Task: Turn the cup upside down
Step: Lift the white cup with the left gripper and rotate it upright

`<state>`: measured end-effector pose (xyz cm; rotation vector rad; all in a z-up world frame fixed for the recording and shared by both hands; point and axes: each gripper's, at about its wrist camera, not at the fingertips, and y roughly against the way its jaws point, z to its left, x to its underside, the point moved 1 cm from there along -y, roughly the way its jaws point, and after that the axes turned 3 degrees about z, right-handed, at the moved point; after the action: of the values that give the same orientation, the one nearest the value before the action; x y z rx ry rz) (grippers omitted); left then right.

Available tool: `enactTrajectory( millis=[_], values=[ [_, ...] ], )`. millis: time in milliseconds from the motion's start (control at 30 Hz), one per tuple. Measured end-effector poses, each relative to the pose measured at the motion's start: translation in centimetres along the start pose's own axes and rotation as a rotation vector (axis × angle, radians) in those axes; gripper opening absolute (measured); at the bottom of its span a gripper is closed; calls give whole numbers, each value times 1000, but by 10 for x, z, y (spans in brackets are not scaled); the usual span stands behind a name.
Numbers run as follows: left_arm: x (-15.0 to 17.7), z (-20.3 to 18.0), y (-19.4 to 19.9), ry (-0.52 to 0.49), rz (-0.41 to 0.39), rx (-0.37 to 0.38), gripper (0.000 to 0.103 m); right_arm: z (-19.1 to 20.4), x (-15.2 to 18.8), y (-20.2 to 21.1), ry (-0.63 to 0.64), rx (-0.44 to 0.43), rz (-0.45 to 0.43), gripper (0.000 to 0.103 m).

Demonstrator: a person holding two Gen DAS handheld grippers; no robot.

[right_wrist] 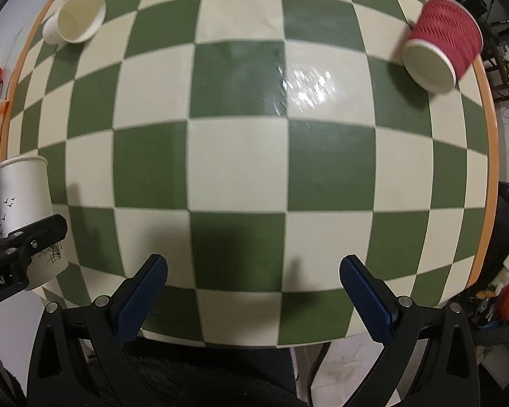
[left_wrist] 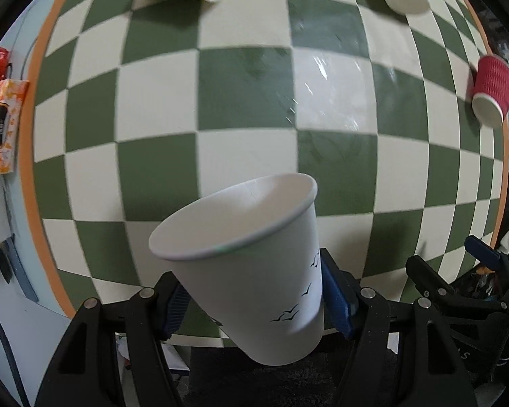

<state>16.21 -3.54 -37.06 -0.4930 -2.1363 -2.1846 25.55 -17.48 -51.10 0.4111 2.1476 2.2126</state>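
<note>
A white paper cup (left_wrist: 251,271) printed with small birds is clamped between the blue pads of the left claw (left_wrist: 254,302) at the lower centre of the left wrist view, held tilted above the near edge of the checkered tabletop (left_wrist: 241,95) with its open mouth toward the upper left. The right claw (right_wrist: 254,302) is spread wide and empty at the bottom of its own view. A red ribbed cup (right_wrist: 441,44) is seen lying on its side at the upper right, and a plain white cup (right_wrist: 74,17) on its side at the upper left.

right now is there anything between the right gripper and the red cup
Nothing: in the right wrist view only bare checkered table lies between the right gripper and the red cup.
</note>
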Motion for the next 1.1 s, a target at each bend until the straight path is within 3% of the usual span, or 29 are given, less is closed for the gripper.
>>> enactTrajectory(
  millis=[333,767,867,1100],
  values=[
    [-18,-47,-34,-68,13,-59,66,-42,68,-3,-34,-11,17,103],
    [-46,-61,-50,-98,34,-99,66,-84,151,16,-60,-6,9,103],
    [-51,-65,-54,-98,40,-98,66,-95,150,20,-65,-5,8,103],
    [-54,-74,-53,-86,24,-110,66,-115,195,36,-72,-6,5,103]
  ],
)
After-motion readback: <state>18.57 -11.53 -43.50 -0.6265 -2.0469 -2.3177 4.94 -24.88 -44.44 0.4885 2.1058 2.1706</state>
